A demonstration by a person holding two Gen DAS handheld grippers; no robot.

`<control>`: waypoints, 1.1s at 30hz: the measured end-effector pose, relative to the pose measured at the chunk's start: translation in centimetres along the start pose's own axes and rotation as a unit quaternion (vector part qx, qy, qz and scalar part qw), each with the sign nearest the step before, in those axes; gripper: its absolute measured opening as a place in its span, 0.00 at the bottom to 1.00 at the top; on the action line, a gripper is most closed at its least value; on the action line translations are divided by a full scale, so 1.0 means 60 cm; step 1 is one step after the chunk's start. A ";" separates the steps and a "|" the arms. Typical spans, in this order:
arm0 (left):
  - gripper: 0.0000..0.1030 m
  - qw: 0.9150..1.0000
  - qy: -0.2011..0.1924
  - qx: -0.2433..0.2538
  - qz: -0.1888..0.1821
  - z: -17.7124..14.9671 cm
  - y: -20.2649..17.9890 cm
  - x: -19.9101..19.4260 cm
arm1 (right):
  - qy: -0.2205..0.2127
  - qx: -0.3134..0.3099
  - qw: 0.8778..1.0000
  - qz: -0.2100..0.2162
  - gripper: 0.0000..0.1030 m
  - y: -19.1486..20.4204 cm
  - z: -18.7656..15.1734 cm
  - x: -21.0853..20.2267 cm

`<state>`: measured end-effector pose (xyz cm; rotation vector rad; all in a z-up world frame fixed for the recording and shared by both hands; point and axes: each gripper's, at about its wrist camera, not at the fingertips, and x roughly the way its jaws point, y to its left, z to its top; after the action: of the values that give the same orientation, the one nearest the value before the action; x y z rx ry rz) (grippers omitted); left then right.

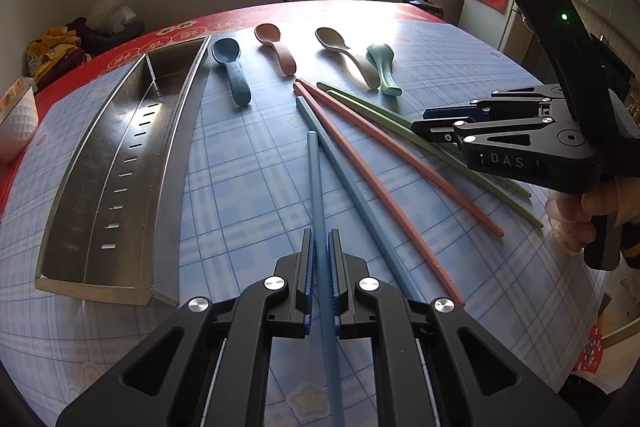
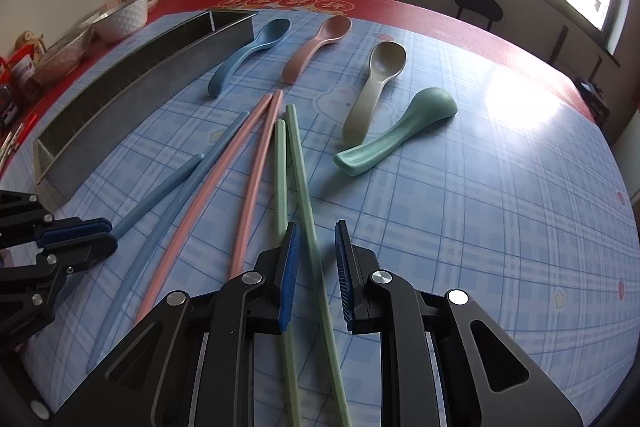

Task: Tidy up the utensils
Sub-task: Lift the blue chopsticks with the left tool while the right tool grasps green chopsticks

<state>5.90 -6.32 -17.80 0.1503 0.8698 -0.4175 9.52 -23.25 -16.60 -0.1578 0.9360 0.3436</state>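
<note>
1. The left gripper (image 1: 320, 267) has its jaws pinching 1 blue chopstick (image 1: 314, 179) partway along its shaft, presumably so it can be carried to the tray; whether its far tip is lifted cannot be told.
2. The right gripper (image 2: 318, 267) has its jaws spread a little around a green chopstick (image 2: 304, 179). A gap is visible on either side, so nothing is judged to be gripped yet. The 2nd green chopstick (image 2: 281, 171) runs under the left jaw, which may be caught along with it.
3. The 2nd blue chopstick (image 1: 352, 187) and the 2 pink chopsticks (image 1: 392, 171) are left on the surface (image 1: 248, 163), fanned toward the grippers, apparently unsorted.
4. 4 spoons are laid beyond them in a row: blue (image 1: 232, 71), pink (image 1: 276, 47), beige (image 1: 348, 55) and green (image 1: 384, 67), the green one turned bowl-down.
5. The long metal tray (image 1: 116, 171) is set at the left, empty where visible; its far compartment is partly hidden by a divider.
6. The chopsticks' near ends are cut off beneath both grippers.
</note>
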 end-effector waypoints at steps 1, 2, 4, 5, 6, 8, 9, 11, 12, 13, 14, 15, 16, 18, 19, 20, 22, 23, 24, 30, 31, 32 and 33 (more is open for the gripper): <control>0.08 1.000 0.000 0.000 0.000 0.000 0.000 0.000 | 0.000 -0.003 1.000 0.000 0.18 0.001 0.000 0.001; 0.08 1.000 0.000 0.000 0.000 0.000 0.000 0.000 | 0.000 -0.006 1.000 -0.001 0.18 0.003 0.000 0.001; 0.08 1.000 0.000 0.000 0.000 0.000 -0.001 0.000 | -0.002 -0.008 1.000 -0.003 0.19 0.005 -0.001 0.001; 0.08 1.000 0.000 0.000 0.000 0.000 -0.001 0.000 | -0.002 -0.005 1.000 -0.003 0.19 0.004 -0.001 0.001; 0.08 1.000 0.000 0.000 0.000 0.000 -0.001 0.001 | -0.004 -0.002 1.000 -0.002 0.19 0.004 -0.001 0.001; 0.08 1.000 0.000 0.000 0.000 0.000 -0.001 0.001 | -0.006 -0.001 1.000 -0.003 0.19 0.004 0.000 0.002; 0.08 1.000 0.000 0.000 0.000 0.000 -0.001 0.001 | -0.007 0.000 1.000 -0.002 0.19 0.004 0.000 0.002; 0.08 1.000 0.000 0.000 0.000 0.000 -0.001 0.001 | -0.008 0.001 1.000 -0.003 0.19 0.004 0.000 0.003; 0.08 1.000 0.000 0.000 0.000 0.000 -0.001 0.001 | -0.009 0.002 1.000 -0.003 0.19 0.003 -0.001 0.002; 0.08 1.000 0.000 0.000 0.000 0.000 -0.001 0.001 | -0.010 0.006 1.000 -0.002 0.19 0.003 -0.002 0.002; 0.08 1.000 0.000 0.000 0.000 0.000 -0.001 0.001 | -0.010 0.009 1.000 -0.001 0.19 0.002 -0.002 0.002; 0.08 1.000 0.000 0.000 0.000 0.000 -0.001 0.001 | -0.011 0.010 1.000 -0.003 0.19 0.003 -0.003 0.002; 0.08 1.000 0.000 0.000 -0.001 0.000 -0.001 0.001 | -0.012 0.005 1.000 -0.007 0.19 0.005 -0.003 0.001; 0.08 1.000 0.000 0.000 0.000 0.000 -0.002 0.000 | -0.013 -0.006 1.000 -0.017 0.19 0.011 -0.003 0.000; 0.08 1.000 0.000 0.000 0.000 0.000 -0.001 0.000 | -0.014 -0.009 1.000 -0.018 0.19 0.012 -0.003 0.000; 0.08 1.000 0.000 0.001 0.001 0.000 -0.001 0.000 | -0.013 -0.007 1.000 -0.015 0.19 0.010 -0.003 0.000; 0.08 1.000 0.000 0.000 0.000 0.000 -0.001 0.000 | -0.012 0.006 1.000 0.000 0.19 0.001 -0.003 0.001; 0.08 1.000 0.000 0.000 0.000 0.000 -0.002 0.000 | -0.012 0.013 1.000 0.008 0.19 -0.004 -0.003 0.002; 0.08 1.000 0.000 0.000 0.000 0.000 -0.002 0.000 | -0.012 0.017 1.000 0.013 0.19 -0.006 -0.004 0.002; 0.08 1.000 0.000 0.001 0.001 0.000 -0.002 0.000 | -0.015 0.007 1.000 -0.004 0.18 0.004 -0.005 0.000; 0.08 1.000 0.000 0.001 0.001 0.000 -0.001 0.000 | -0.016 0.005 1.000 -0.005 0.17 0.005 -0.006 -0.001; 0.08 1.000 0.000 0.001 0.002 0.000 0.000 0.000 | -0.016 0.004 1.000 -0.003 0.16 0.006 -0.006 -0.001; 0.08 1.000 0.000 0.001 0.002 0.000 -0.001 0.000 | -0.016 0.001 1.000 -0.001 0.13 0.008 -0.006 -0.001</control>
<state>5.89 -6.40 -17.81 0.1544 0.8688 -0.4154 9.04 -22.92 -16.75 -0.1511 0.9038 0.3433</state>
